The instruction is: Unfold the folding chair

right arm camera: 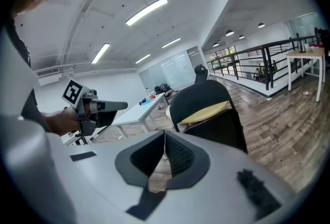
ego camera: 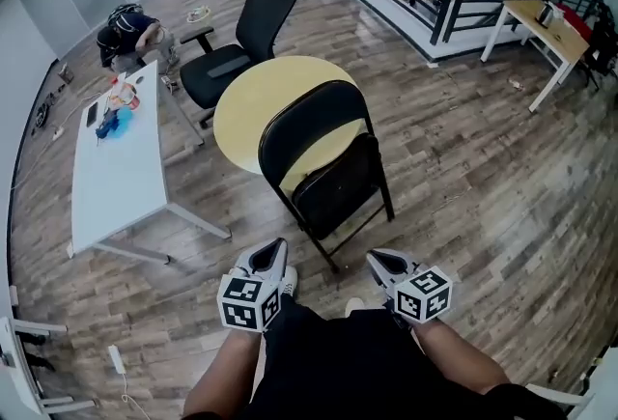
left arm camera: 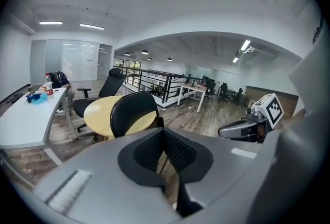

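Tongs are both shut and empty. Our left gripper and right gripper sit just short of the folding chair. It's upright dead ahead between them, still folded, against the round table.

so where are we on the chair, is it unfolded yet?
Done: nothing yet. The folding chair stands by the round table, and its seat looks flipped up against the frame. In hand: nothing; the left claw and right claw are both shut, empty and short of the chair. Left: reach it, grip it, swing the seat down.
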The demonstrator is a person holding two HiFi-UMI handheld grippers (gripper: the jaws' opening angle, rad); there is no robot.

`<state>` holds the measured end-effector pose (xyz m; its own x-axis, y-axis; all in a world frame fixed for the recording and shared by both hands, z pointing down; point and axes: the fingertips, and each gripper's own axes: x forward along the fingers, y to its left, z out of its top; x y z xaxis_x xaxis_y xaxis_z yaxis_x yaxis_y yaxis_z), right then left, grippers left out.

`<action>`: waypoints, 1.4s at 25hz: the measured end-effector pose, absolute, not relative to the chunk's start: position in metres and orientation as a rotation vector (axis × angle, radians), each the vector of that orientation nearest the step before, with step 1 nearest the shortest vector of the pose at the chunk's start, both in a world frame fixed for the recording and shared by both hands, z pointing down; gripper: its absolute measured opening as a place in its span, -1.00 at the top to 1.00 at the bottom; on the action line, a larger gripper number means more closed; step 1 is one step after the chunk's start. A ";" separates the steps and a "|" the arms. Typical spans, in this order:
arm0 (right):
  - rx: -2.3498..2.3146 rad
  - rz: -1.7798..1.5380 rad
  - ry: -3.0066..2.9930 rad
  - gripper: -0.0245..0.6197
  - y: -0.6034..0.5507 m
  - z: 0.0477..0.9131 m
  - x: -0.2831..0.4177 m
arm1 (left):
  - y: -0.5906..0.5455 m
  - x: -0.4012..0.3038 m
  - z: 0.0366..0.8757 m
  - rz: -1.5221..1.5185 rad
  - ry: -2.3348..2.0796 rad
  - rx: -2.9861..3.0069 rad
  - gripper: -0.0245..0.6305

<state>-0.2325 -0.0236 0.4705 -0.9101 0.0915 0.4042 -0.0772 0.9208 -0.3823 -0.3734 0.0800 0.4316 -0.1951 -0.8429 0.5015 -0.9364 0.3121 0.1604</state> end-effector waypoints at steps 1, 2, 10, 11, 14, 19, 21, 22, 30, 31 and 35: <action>0.014 0.554 -2.661 0.90 -0.025 0.469 -0.238 | 0.075 -0.380 0.432 0.250 -2.066 1.589 0.90; 0.037 0.557 -2.663 0.90 -0.026 0.467 -0.243 | 0.071 -0.387 0.432 0.255 -2.050 1.607 0.90; 0.225 0.588 -2.660 0.90 -0.036 0.469 -0.276 | 0.037 -0.447 0.429 0.323 -1.968 1.770 0.90; 0.246 0.596 -2.658 0.90 -0.036 0.470 -0.281 | 0.035 -0.456 0.430 0.340 -1.955 1.781 0.90; 0.306 0.613 -2.647 0.90 -0.036 0.474 -0.295 | 0.029 -0.488 0.435 0.383 -1.948 1.785 0.90; 0.413 0.614 -2.630 0.90 -0.039 0.481 -0.311 | 0.005 -0.537 0.443 0.399 -1.915 1.804 0.90; 0.462 0.628 -2.622 0.90 -0.038 0.485 -0.317 | -0.005 -0.555 0.448 0.439 -1.903 1.820 0.90; 0.490 0.634 -2.619 0.90 -0.039 0.486 -0.321 | -0.012 -0.565 0.449 0.465 -1.899 1.832 0.89; 0.659 0.642 -2.575 0.90 -0.040 0.489 -0.345 | -0.081 -0.634 0.463 0.545 -1.856 1.893 0.50; 0.671 0.644 -2.566 0.90 -0.040 0.491 -0.347 | -0.090 -0.640 0.464 0.542 -1.853 1.903 0.48; 0.724 0.653 -2.539 0.90 -0.043 0.501 -0.354 | -0.126 -0.653 0.473 0.575 -1.805 1.944 0.43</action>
